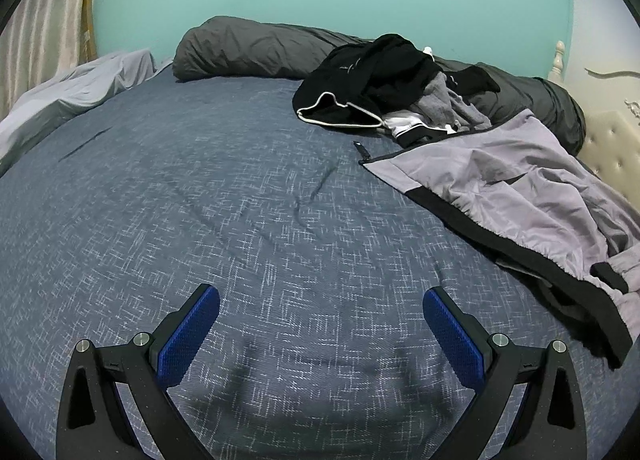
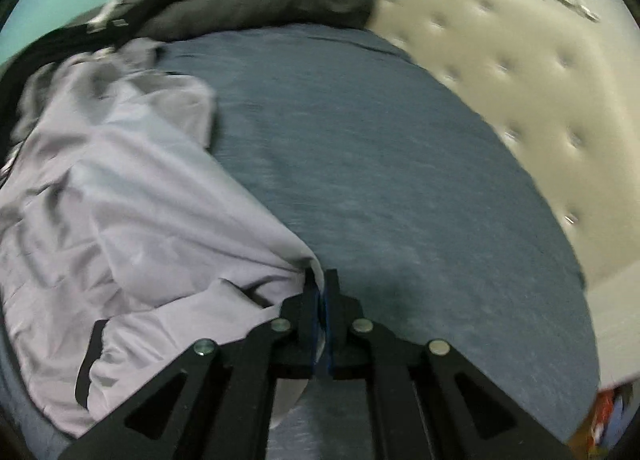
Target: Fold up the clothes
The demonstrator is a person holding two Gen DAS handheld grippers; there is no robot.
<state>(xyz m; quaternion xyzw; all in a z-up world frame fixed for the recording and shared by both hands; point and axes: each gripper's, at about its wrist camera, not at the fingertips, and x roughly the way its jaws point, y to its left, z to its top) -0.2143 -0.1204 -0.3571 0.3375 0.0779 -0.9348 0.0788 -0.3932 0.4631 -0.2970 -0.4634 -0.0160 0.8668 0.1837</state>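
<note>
A light grey jacket (image 1: 516, 196) with a black hem band lies spread on the right side of the blue bed (image 1: 200, 200). In the right wrist view the same jacket (image 2: 120, 200) fills the left half, and my right gripper (image 2: 321, 280) is shut on a corner of its fabric. My left gripper (image 1: 320, 300) hovers open over bare bed cover, well left of the jacket, with nothing between its blue pads (image 1: 188, 340). A heap of black, grey and white clothes (image 1: 384, 88) lies at the back of the bed.
A rolled dark grey duvet (image 1: 248, 48) runs along the teal wall. A cream tufted headboard (image 2: 500, 60) borders the bed on the right. A pale sheet (image 1: 72, 96) is bunched at the far left edge. Bare blue cover (image 2: 380, 160) lies ahead of the right gripper.
</note>
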